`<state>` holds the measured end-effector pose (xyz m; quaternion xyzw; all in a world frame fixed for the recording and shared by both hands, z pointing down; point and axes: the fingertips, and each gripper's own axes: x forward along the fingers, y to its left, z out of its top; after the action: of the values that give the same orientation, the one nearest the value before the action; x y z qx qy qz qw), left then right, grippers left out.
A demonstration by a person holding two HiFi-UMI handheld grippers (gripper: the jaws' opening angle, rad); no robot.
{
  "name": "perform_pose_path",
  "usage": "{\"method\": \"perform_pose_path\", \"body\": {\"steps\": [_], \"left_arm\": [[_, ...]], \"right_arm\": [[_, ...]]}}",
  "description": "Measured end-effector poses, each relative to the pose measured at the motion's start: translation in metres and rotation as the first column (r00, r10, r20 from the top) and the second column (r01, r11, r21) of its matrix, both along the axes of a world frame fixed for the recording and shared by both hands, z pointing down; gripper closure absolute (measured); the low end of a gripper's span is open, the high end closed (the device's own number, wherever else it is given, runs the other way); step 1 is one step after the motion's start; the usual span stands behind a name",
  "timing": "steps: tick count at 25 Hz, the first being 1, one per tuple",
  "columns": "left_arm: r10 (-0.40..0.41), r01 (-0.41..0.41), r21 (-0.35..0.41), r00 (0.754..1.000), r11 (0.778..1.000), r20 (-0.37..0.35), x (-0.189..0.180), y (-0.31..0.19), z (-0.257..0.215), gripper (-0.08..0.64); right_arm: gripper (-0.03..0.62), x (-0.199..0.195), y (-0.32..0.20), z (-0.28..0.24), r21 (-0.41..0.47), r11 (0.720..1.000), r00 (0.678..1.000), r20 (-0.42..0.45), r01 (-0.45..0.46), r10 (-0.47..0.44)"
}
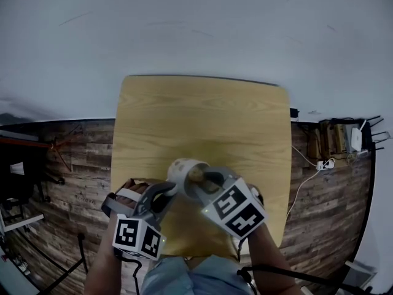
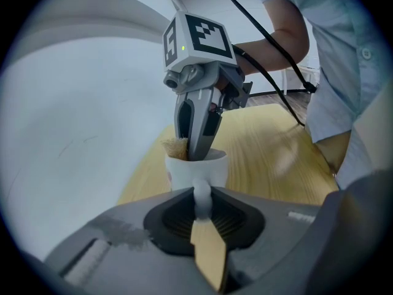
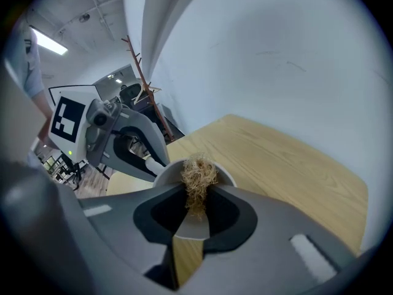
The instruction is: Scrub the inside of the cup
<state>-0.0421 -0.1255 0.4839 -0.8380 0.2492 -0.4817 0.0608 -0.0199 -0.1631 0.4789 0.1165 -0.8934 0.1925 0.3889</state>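
A white cup lies tilted just above the wooden table, near its front edge. My left gripper is shut on the cup's handle, which sits pinched between its jaws in the left gripper view. My right gripper is shut on a tan fibrous scrubber. It reaches down into the cup's mouth, and the scrubber shows just above the rim. The cup's rim curves round the scrubber in the right gripper view. The cup's inside is hidden.
The table stretches away bare behind the cup. Its front edge is against the person's legs. A coat rack stands on the plank floor at the left. A power strip with cables lies on the right.
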Motion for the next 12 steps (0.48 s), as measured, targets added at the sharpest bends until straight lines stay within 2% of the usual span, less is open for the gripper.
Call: {"method": "perform_pose_path", "body": {"steps": [6,12], "left_arm": [[0.004,-0.004,0.004,1.000,1.000,0.009,0.002,0.001,0.000,0.488],[0.011,-0.011,0.019,1.000,1.000,0.013,0.008,-0.001,0.000,0.488]], "right_arm": [[0.522,0.010,-0.002,0.007,0.045,0.999,0.999,-0.036,-0.020,0.022],[0.522,0.021,0.003,0.014,0.031,0.999,0.997,-0.063,-0.035,0.037]]}}
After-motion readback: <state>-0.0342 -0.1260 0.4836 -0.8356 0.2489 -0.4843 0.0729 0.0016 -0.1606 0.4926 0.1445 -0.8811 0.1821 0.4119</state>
